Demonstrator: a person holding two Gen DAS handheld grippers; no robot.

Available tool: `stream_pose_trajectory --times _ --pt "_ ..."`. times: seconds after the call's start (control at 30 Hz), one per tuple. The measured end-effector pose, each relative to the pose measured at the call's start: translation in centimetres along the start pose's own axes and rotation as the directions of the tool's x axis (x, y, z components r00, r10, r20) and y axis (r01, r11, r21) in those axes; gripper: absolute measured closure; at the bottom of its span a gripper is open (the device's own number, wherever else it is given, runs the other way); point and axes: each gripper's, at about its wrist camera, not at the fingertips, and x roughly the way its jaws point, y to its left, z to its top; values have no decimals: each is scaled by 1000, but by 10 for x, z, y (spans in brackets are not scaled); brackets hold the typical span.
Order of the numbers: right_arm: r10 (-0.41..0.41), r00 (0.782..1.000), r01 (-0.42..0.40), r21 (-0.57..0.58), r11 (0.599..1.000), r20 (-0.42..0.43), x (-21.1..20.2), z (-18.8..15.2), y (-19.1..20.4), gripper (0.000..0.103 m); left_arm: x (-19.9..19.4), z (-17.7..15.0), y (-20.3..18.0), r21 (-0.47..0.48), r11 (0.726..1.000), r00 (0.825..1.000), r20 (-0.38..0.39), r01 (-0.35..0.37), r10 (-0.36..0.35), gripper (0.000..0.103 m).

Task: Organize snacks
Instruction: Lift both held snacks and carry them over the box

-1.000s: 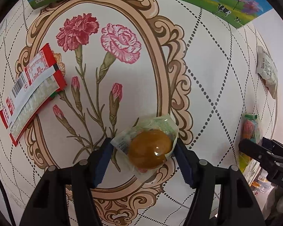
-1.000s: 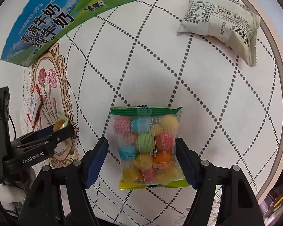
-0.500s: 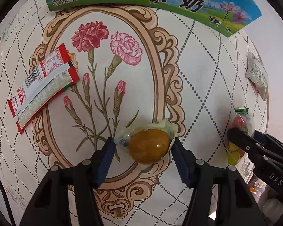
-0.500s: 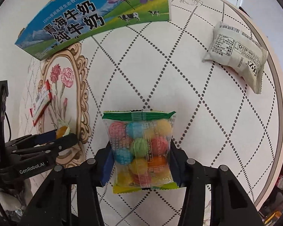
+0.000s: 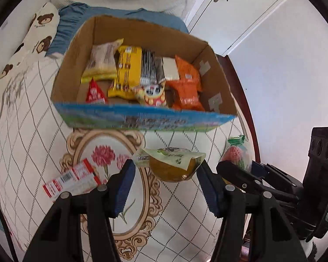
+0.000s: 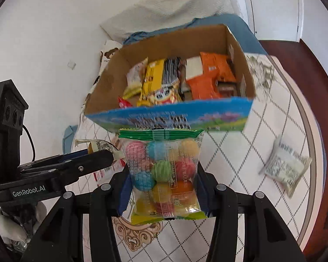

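My left gripper (image 5: pixel 165 172) is shut on a jelly cup (image 5: pixel 171 166) with a brown dome and green lid, held above the table. My right gripper (image 6: pixel 164 187) is shut on a clear bag of coloured candy balls (image 6: pixel 164 172), also lifted. Both point at an open cardboard box (image 5: pixel 140 118) with a blue printed front, holding several snack packs; it also shows in the right wrist view (image 6: pixel 170 118). The right gripper with its bag shows at the right of the left wrist view (image 5: pixel 238 157). The left gripper shows at the left of the right wrist view (image 6: pixel 98 155).
A red-and-white sachet (image 5: pixel 71 181) lies on the flowered tablecloth left of the left gripper. A white wrapped snack (image 6: pixel 284 168) lies near the round table's right edge (image 6: pixel 317 152). Bedding with a bear-print pillow (image 5: pixel 30 39) lies behind the box.
Both grippers have closed on their snacks, lifted them off the tablecloth and tilted up, so the inside of the box has come into view.
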Motion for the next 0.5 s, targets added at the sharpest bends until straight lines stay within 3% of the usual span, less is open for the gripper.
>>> stream_pose_trajectory --times 0.23,0.5 --pt "-19 998 21 -43 999 54 12 106 13 50 -8 101 -2 63 995 996 53 -78 74 47" --pt "-107 994 106 -53 993 -7 79 200 -2 50 61 199 21 50 983 982 -57 -176 179 47"
